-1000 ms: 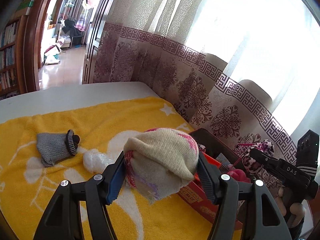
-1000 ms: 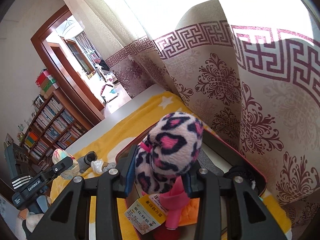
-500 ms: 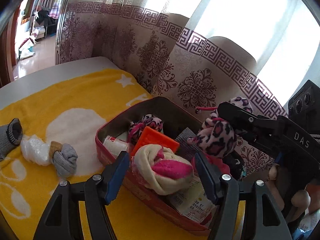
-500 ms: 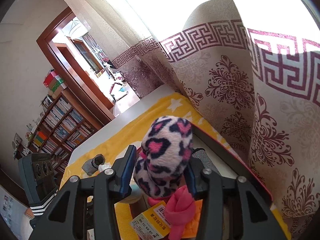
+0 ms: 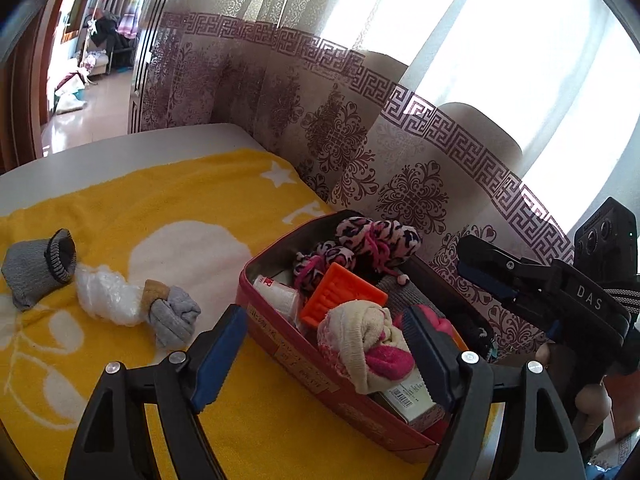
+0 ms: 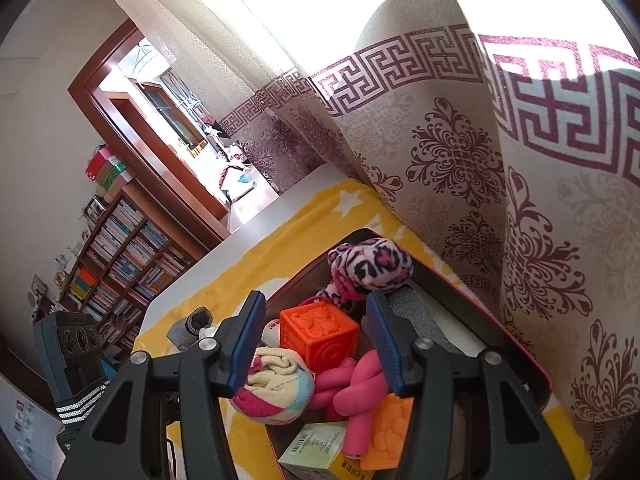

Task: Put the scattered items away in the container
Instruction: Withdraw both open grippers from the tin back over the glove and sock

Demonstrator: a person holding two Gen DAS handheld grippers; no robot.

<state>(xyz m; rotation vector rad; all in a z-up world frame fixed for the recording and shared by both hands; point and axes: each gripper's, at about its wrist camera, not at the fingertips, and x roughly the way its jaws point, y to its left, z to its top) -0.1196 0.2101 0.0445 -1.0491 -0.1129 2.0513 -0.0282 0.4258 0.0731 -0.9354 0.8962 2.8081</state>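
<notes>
A red box [image 5: 280, 348] stands on the yellow towel [image 5: 140, 200] by the curtain, full of items. The cream-and-pink rolled sock [image 5: 360, 344] lies in it at the near end, also in the right wrist view [image 6: 276, 388]. The pink leopard-print sock [image 5: 376, 236] lies at the far end, also in the right wrist view [image 6: 372, 264]. My left gripper [image 5: 324, 344] is open and empty above the box's near end. My right gripper [image 6: 316, 340] is open and empty over the box. A grey sock [image 5: 40, 268], a plastic wad [image 5: 104, 292] and a grey-tan sock [image 5: 172, 312] lie on the towel.
The box also holds an orange cube [image 6: 320, 332], a pink twisted toy [image 6: 360, 392], a green carton [image 6: 316, 448] and a grey cloth [image 6: 416, 320]. The patterned curtain [image 5: 400, 160] hangs right behind the box. A bookshelf [image 6: 120, 260] stands far left.
Both grippers have opened. The cream-and-pink sock left my left gripper and lies in the box. The leopard-print sock left my right gripper and lies at the box's far end.
</notes>
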